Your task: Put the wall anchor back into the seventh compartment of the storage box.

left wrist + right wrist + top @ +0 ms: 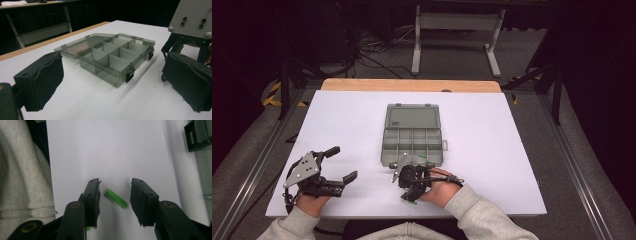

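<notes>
Low in the right gripper view, the right gripper (pixel 115 195) has its jaws apart on either side of a small green ribbed piece (pixel 115 198) lying on the white table (pixel 105 150), tilted across the gap and touching neither pad. The step in hand appears to be picking this piece up. To do it well, the person would probably lower the jaws until the pads flank the middle of the piece, turn the wrist so the pads meet its long sides squarely, and close slowly so it does not skid or flip out. A second bit of green shows under the left jaw and should be left alone. In the high view, the left gripper (pixel 346 162) rests at lower left, jaws wide apart and empty. Farther up, at frame center, the grey divided box (pixel 412 135) lies open, apparently the destination.
</notes>
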{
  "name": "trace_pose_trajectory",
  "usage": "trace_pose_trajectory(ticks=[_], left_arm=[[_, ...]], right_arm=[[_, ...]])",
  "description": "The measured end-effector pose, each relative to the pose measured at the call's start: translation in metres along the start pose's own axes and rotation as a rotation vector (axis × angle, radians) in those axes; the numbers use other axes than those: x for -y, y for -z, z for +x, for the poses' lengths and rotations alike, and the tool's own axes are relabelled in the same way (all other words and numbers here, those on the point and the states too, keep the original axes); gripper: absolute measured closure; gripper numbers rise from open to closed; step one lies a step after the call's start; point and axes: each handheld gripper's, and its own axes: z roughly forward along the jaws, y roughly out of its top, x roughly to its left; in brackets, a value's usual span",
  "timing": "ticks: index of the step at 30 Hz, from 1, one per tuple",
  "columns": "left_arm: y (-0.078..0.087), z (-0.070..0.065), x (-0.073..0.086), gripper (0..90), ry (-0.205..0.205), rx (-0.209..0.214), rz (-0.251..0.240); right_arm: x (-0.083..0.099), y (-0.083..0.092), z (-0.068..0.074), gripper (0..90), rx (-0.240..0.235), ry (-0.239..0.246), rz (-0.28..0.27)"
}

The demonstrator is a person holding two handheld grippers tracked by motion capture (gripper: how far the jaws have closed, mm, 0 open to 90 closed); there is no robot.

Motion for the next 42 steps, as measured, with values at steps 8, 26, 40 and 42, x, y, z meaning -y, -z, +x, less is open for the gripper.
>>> trace_pose_trajectory(ticks=[8, 26, 40, 42], left_arm=[[0.000, 0.000, 0.000, 3.8, 0.002, 0.000, -0.002], [0.000, 0.000, 0.000, 3.9, 0.000, -0.003, -0.008], [0.000, 0.000, 0.000, 3.9, 0.000, -0.003, -0.009], [0.000, 0.000, 0.000, 3.9, 0.000, -0.003, -0.009]], right_arm=[[0.001, 0.001, -0.001, 73.3, 0.016, 0.003, 0.013], [0.000, 0.005, -0.001, 83.7, 0.022, 0.008, 0.017], [-0.006, 0.035, -0.014, 83.6, 0.055, -0.005, -0.046], [-0.007, 0.039, -0.016, 83.7, 0.062, -0.009, -0.057]])
